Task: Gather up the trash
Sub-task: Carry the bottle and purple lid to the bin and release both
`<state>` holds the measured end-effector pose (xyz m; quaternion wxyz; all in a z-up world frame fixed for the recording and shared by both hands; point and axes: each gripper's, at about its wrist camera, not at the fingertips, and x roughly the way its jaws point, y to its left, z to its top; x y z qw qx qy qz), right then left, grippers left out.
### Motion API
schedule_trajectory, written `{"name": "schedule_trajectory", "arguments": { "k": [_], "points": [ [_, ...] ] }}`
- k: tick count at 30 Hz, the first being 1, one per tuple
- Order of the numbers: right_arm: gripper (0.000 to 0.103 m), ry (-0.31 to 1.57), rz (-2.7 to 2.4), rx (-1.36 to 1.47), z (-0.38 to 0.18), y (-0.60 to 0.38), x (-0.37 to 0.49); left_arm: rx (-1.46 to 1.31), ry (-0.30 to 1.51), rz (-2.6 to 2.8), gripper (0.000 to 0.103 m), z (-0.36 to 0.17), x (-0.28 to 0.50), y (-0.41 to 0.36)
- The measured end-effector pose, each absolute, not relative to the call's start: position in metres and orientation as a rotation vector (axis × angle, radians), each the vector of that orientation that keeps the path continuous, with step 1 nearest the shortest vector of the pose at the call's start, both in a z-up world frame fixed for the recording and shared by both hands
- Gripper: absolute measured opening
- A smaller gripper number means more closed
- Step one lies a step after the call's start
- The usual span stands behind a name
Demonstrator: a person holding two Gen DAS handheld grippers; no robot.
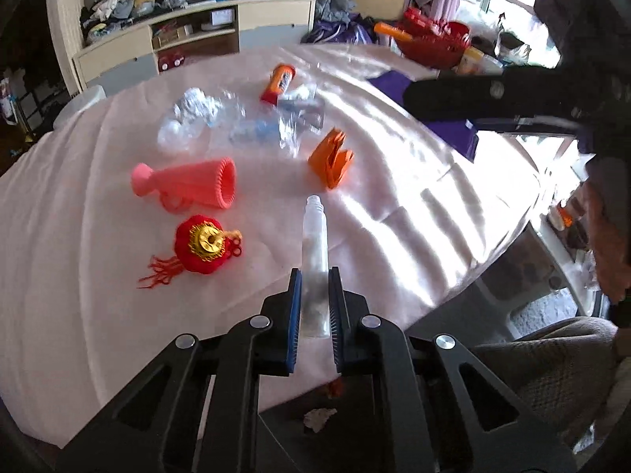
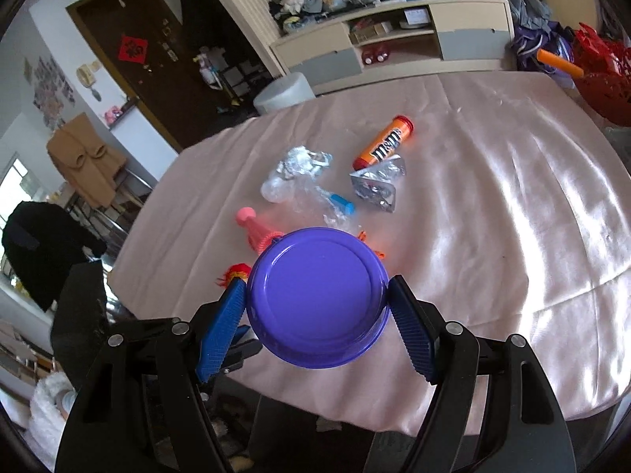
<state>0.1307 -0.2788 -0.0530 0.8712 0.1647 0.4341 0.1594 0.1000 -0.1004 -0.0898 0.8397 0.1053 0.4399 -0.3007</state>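
Observation:
My left gripper (image 1: 315,276) is shut on a clear plastic tube bottle (image 1: 314,252) and holds it above the pink tablecloth (image 1: 79,276). My right gripper (image 2: 317,287) is shut on a purple round container (image 2: 317,299), bottom facing the camera, above the table's near edge. On the cloth lie an orange M&M's tube (image 2: 384,142) (image 1: 278,82), crumpled foil (image 2: 301,161) (image 1: 197,104), a crushed clear bottle (image 1: 256,130), silver blister packs (image 2: 376,185), a folded orange paper piece (image 1: 331,161), a pink knitted cone (image 1: 189,183) and a red lantern ornament (image 1: 205,244).
The right arm (image 1: 512,94) reaches across the right side of the left wrist view. A red basket (image 2: 603,79) with an orange stick stands at the far right. A cream shelf unit (image 2: 394,39) is behind the table. A cushioned chair (image 1: 552,358) stands at the table's near right.

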Motion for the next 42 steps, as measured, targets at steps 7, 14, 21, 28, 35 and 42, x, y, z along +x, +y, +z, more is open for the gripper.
{"name": "schedule_trajectory", "arguments": {
  "k": [7,14,21,28,35,42],
  "points": [
    [0.075,0.91,0.39,0.311,-0.051,-0.262,0.098,0.217,0.95,-0.643,0.012,-0.078,0.062,-0.087],
    [0.075,0.979,0.446,0.271,-0.074,-0.244,0.069,0.193,0.994,-0.612,0.012,-0.087,0.033,-0.073],
    [0.075,1.091,0.497,0.21,-0.107,-0.218,0.049,0.151,1.119,-0.578,0.012,-0.124,0.013,-0.061],
    [0.075,1.233,0.51,0.163,-0.15,-0.201,0.042,0.15,1.263,-0.554,0.013,-0.177,0.009,-0.055],
    [0.076,1.317,0.483,0.144,-0.174,-0.196,0.044,0.183,1.322,-0.557,0.014,-0.195,0.003,-0.055],
    [0.083,1.327,0.458,0.165,-0.174,-0.202,0.045,0.183,1.334,-0.528,0.042,-0.2,0.005,-0.05]
  ]
}}
